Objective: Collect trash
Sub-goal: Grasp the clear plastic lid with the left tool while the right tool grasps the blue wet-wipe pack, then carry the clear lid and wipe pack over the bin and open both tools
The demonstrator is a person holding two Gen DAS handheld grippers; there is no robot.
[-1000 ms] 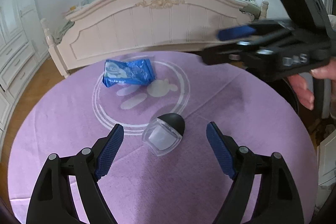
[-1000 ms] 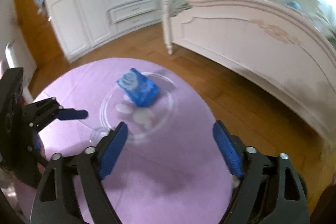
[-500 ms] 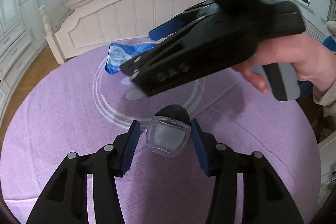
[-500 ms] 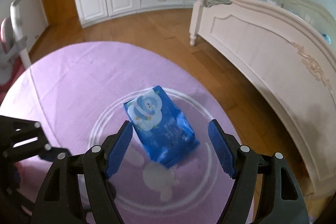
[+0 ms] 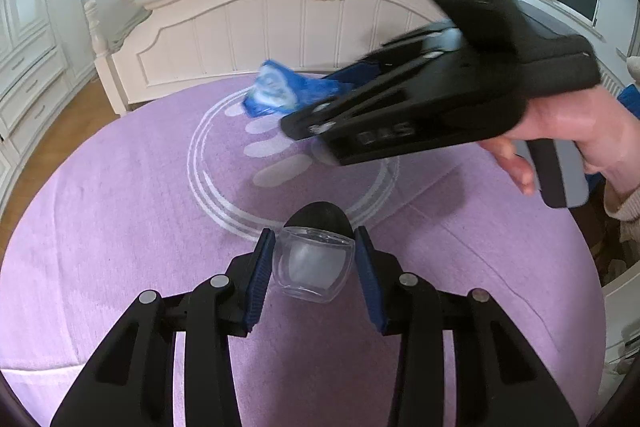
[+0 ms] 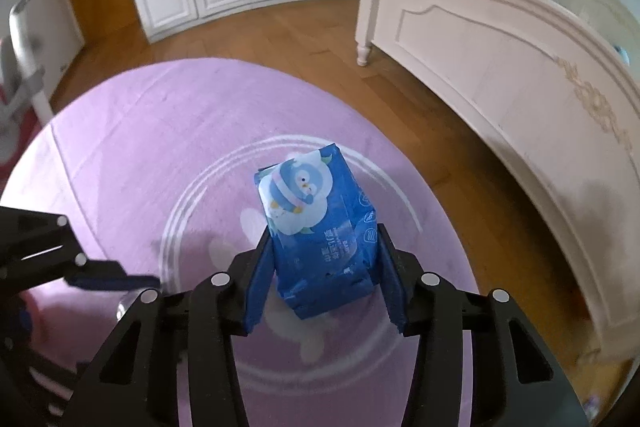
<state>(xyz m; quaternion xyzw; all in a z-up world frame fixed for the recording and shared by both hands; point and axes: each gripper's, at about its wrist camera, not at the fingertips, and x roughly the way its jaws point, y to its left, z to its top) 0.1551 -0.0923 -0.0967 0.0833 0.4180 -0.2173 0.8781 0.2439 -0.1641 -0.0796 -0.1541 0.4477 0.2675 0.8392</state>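
Clear, slick plastic is the worry: the cup (image 5: 314,263) on the purple rug (image 5: 120,227) could squirt from the closing left tongs (image 5: 316,267), while the right tongs (image 6: 324,267), closing around the blue packet (image 6: 320,227), may crumple it.

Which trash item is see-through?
The small clear plastic cup with the black lid, between the left hand-held gripper pads; the blue penguin-print pack is opaque.

right gripper (image 6: 322,267) closing, blue packet (image 6: 320,231) between, purple rug (image 6: 132,147)
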